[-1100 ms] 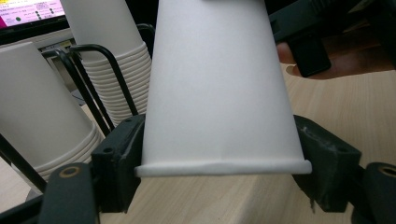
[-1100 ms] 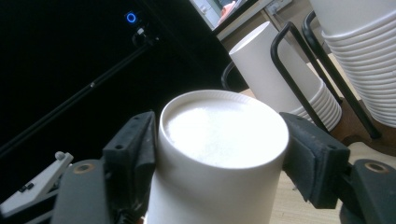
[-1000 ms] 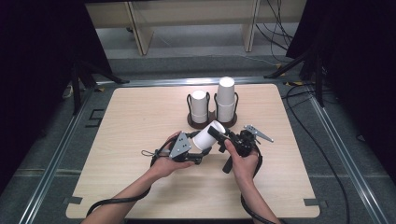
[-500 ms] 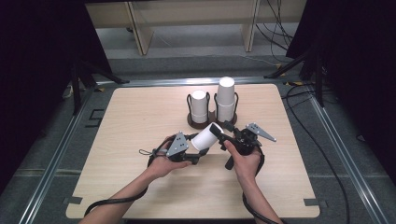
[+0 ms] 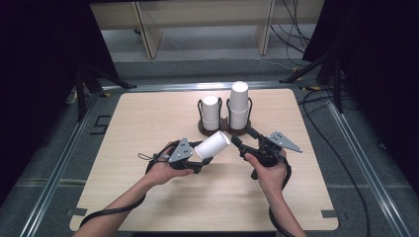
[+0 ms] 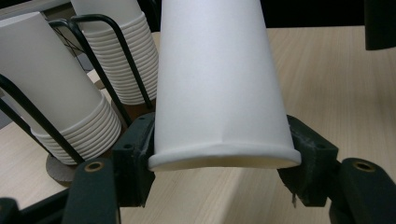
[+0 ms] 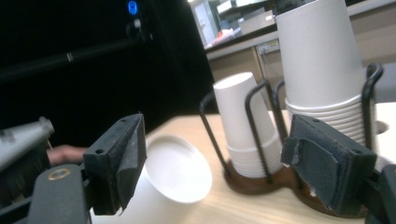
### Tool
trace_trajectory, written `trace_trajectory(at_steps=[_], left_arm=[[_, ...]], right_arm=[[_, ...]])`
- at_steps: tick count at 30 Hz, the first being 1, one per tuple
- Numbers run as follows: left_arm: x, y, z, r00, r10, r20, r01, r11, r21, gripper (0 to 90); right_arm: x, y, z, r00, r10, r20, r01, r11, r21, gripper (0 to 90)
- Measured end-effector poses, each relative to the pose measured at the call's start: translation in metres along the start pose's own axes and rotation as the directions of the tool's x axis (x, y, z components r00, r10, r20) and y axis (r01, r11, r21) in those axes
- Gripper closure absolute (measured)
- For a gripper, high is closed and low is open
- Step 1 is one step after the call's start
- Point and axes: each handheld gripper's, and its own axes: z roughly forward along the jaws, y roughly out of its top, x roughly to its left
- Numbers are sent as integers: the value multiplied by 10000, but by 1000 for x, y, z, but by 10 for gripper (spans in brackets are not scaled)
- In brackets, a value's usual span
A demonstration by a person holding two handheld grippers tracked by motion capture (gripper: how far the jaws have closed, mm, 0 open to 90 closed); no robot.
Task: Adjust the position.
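Observation:
A white paper cup [image 5: 212,144] lies tilted above the table, my left gripper [image 5: 199,159] shut on it near its rim. In the left gripper view both pads squeeze the cup [image 6: 219,84] just above the rolled rim. My right gripper [image 5: 244,137] stands open to the cup's right, a little apart from its base. Its jaws spread wide a moment ago and have just been closing slightly, with nothing between the pads. The right gripper view has the cup's round base [image 7: 175,168] just ahead of the right gripper [image 7: 222,163].
A black wire holder [image 5: 225,129] at the table's far middle carries a short stack of cups [image 5: 211,112] and a taller stack [image 5: 239,106]. Both stacks stand right behind the grippers. The table's rounded edges [image 5: 316,163] meet a metal frame.
The right gripper has let go of the cup's base and drawn back to the right. The left gripper has carried the cup slightly to the left.

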Motion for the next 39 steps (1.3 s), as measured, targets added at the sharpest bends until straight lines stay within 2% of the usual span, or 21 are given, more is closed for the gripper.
trace_trajectory(at_steps=[3,5,10,12,14,16,17,18,19,20,21,22,24,26,27,28,30,31,32,35,39], left_arm=[[5,1,-4,9998,119,165,-121,9998,141,349],[8,3,-8,9993,202,321,-211,9994,284,349],[16,6,-15,9954,608,737,-659,9955,683,349],[18,8,-19,9918,814,983,-901,9921,876,349],[19,11,-23,9884,982,1159,-1103,9885,1035,349],[21,14,-25,9848,1123,1325,-1272,9857,1102,349],[22,15,-26,9835,1197,1356,-1355,9842,1142,349],[22,16,-27,9822,1204,1445,-1382,9830,1208,349],[22,17,-28,9810,1307,1436,-1492,9807,1266,349],[23,18,-28,9789,1408,1481,-1611,9777,1350,349],[24,20,-29,9759,1554,1531,-1778,9733,1455,349],[25,21,-30,9739,1582,1630,-1836,9707,1551,349],[25,24,-30,9696,1639,1815,-1941,9672,1640,350],[26,27,-31,9631,1779,2019,-2164,9580,1880,351],[27,29,-31,9611,1827,2071,-2235,9552,1942,351],[27,30,-31,9606,1782,2134,-2208,9555,1959,352],[29,33,-32,9536,1951,2292,-2454,9449,2165,352],[29,34,-31,9518,1939,2375,-2456,9460,2117,352],[29,36,-31,9497,2003,2409,-2541,9422,2184,353],[30,40,-32,9385,2123,2722,-2804,9287,2426,356],[31,44,-32,9255,2282,3022,-3146,9075,2784,360]], right_arm=[[-1,-4,-4,9980,-606,-152,612,9972,419,206],[-2,-5,-7,9914,-1276,-284,1291,9899,591,211],[-5,-10,-14,9746,-2045,-911,2147,9691,1216,214],[-6,-12,-16,9720,-1979,-1265,2134,9690,1244,216],[-7,-13,-19,9680,-2098,-1375,2325,9562,1778,219],[-10,-15,-19,9612,-2173,-1697,2447,9559,1621,224],[-11,-15,-20,9577,-2340,-1673,2645,9450,1923,224],[-11,-17,-20,9615,-2020,-1864,2384,9504,1999,224],[-11,-17,-20,9587,-2076,-1946,2484,9442,2163,223],[-13,-18,-19,9504,-2388,-1990,2765,9420,1901,223],[-12,-18,-20,9550,-2202,-1987,2617,9408,2155,223],[-14,-18,-21,9466,-2551,-1971,2955,9310,2143,225],[-13,-19,-20,9445,-2566,-2053,3012,9258,2284,230],[-13,-19,-20,9309,-2961,-2139,3421,9121,2261,237],[-12,-20,-20,9361,-2723,-2226,3232,9158,2386,235],[-13,-20,-20,9298,-2876,-2295,3399,9103,2363,235],[-12,-21,-20,9303,-2843,-2318,3381,9096,2415,234],[-11,-22,-20,9328,-2729,-2353,3302,9087,2552,234],[-13,-21,-20,9233,-2981,-2422,3555,9021,2448,233],[-12,-23,-20,9210,-2790,-2718,3491,9007,2585,231],[-10,-21,-21,9159,-2821,-2857,3635,8848,2917,231]])
